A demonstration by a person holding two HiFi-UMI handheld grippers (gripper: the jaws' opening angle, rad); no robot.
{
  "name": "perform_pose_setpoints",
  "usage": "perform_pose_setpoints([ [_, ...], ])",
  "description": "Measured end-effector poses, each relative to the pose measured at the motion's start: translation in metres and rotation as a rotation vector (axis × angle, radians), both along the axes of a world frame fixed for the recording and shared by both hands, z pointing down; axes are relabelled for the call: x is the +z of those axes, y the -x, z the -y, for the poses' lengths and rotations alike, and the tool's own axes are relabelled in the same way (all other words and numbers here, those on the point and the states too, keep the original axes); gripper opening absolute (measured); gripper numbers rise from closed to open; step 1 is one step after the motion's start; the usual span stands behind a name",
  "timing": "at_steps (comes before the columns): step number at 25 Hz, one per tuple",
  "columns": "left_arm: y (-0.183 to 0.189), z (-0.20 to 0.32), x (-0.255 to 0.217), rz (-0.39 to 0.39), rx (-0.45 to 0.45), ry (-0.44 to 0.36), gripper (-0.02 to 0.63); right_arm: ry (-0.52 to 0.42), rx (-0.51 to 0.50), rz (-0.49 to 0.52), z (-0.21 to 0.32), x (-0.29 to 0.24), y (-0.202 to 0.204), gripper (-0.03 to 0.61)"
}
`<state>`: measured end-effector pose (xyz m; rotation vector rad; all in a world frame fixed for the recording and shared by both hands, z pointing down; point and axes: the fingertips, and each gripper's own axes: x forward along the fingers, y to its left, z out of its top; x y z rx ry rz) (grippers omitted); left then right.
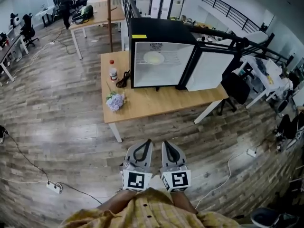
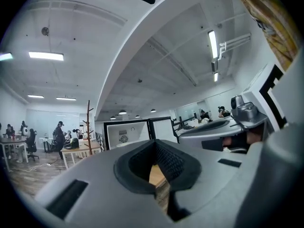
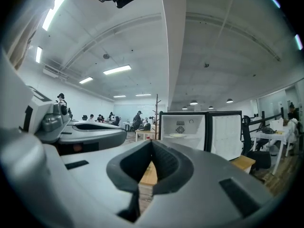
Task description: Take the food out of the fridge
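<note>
A black mini fridge [image 1: 161, 56] stands on a wooden table [image 1: 156, 103], its door [image 1: 209, 70] swung open to the right. Inside, on the wire shelf, lies a pale plate of food [image 1: 154, 58]. My left gripper [image 1: 148, 142] and right gripper [image 1: 166, 144] hang side by side over the floor, well short of the table's near edge, both pointing at the fridge. Both are shut, with nothing between the jaws. The left gripper view shows its closed tips [image 2: 154, 141] with the fridge [image 2: 124, 134] far ahead. Beyond the closed tips [image 3: 152, 141] in the right gripper view are the fridge [image 3: 183, 127] and the plate [image 3: 178, 135].
On the table left of the fridge stand a red-capped bottle [image 1: 113, 72], a black cable [image 1: 123, 80] and a small bunch of flowers [image 1: 115, 101]. A black chair [image 1: 235, 87] sits at the table's right end. A power strip [image 1: 54, 187] lies on the floor at left. Desks and people fill the far left.
</note>
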<state>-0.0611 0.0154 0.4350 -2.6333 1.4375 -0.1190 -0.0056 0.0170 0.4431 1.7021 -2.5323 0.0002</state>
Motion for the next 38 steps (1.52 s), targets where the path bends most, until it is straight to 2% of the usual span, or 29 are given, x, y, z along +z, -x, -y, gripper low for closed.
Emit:
perform_pose_setpoints([
  [4, -0.009, 0.023, 0.001, 0.015, -0.005, 0.001, 0.008, -0.037, 0.000, 0.018, 0.027, -0.016, -0.009, 0.008],
  [7, -0.019, 0.048, -0.004, 0.015, -0.019, -0.023, 0.008, -0.054, -0.011, 0.019, 0.052, -0.020, -0.018, 0.008],
  [12, -0.040, 0.095, -0.023, 0.065, -0.037, -0.089, 0.008, -0.082, -0.042, 0.029, 0.100, -0.029, -0.035, 0.008],
  [16, -0.051, 0.134, -0.025, 0.076, -0.075, -0.097, 0.008, -0.097, -0.070, 0.043, 0.140, -0.034, -0.046, 0.008],
  [26, -0.088, 0.209, -0.026, 0.114, -0.139, -0.085, 0.008, -0.057, -0.134, 0.068, 0.211, -0.025, -0.082, 0.008],
  [38, -0.105, 0.247, -0.014, 0.190, -0.176, -0.054, 0.008, -0.007, -0.167, 0.127, 0.248, -0.009, -0.099, 0.008],
])
